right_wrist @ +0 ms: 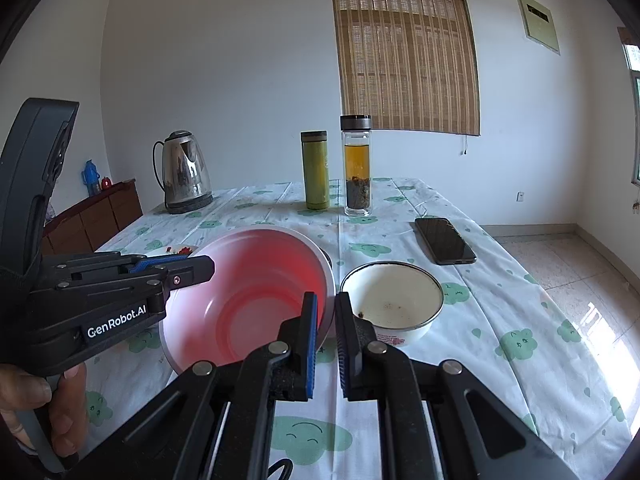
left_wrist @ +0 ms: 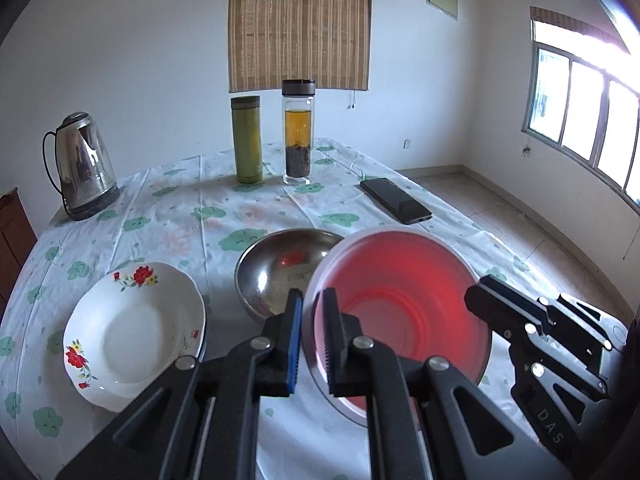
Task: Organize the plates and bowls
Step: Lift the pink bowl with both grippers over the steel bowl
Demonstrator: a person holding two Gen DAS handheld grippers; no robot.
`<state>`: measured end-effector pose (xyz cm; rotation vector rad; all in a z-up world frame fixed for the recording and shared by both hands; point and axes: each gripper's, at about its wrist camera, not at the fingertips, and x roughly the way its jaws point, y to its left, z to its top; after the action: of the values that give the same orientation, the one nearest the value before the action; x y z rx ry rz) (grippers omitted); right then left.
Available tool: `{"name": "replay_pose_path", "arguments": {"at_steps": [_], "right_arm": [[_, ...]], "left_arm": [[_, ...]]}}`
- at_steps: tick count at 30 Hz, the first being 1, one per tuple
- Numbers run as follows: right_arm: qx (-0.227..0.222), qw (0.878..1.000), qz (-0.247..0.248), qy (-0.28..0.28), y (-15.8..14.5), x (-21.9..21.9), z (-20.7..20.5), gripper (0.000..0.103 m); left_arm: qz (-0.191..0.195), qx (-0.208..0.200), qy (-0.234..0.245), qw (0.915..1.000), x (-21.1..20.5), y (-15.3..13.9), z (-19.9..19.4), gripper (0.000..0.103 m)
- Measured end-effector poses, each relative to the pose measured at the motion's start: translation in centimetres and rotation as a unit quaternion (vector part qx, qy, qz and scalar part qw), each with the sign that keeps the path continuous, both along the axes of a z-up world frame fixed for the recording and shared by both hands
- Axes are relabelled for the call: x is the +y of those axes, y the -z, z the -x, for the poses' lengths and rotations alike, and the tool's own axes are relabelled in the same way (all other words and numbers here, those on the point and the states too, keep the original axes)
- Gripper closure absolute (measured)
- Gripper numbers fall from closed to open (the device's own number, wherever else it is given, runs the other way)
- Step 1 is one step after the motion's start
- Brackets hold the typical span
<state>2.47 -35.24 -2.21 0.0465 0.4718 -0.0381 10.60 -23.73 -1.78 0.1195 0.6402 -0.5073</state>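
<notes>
Both grippers hold one red bowl with a white rim (left_wrist: 400,300), lifted and tilted above the table. My left gripper (left_wrist: 314,308) is shut on its left rim. My right gripper (right_wrist: 326,312) is shut on its right rim; the bowl also shows in the right wrist view (right_wrist: 256,292). A steel bowl (left_wrist: 276,272) stands just behind the red bowl. A white floral plate (left_wrist: 136,332) lies to the left. A white enamel bowl (right_wrist: 394,304) with crumbs stands right of my right gripper. The left gripper (right_wrist: 192,270) shows at the left of the right wrist view, the right gripper (left_wrist: 480,300) at the right of the left wrist view.
At the back of the table (left_wrist: 192,216) stand a steel kettle (left_wrist: 82,164), a green flask (left_wrist: 247,140) and a glass tea bottle (left_wrist: 298,132). A black phone (left_wrist: 396,200) lies at the right. The table edge drops to the tiled floor on the right.
</notes>
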Motion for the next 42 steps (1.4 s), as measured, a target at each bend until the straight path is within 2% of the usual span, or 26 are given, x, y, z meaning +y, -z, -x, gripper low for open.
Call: {"name": "replay_pose_path", "arguments": {"at_steps": [21, 31, 42], "right_arm": [[-0.045, 0.999, 0.006, -0.007, -2.9, 0.1, -3.0, 0.093], [-0.064, 0.998, 0.001, -0.007, -3.8, 0.2, -4.2, 0.093], [-0.066, 0.998, -0.010, -0.005, -3.6, 0.0, -6.7, 0.093]], "left_arm": [[0.011, -0.017, -0.030, 0.9994, -0.1, -2.1, -3.2, 0.096], [0.015, -0.010, -0.041, 0.9990, 0.0, -2.0, -4.3, 0.096], [0.011, 0.000, -0.054, 0.9985, 0.0, -1.5, -5.8, 0.096]]}}
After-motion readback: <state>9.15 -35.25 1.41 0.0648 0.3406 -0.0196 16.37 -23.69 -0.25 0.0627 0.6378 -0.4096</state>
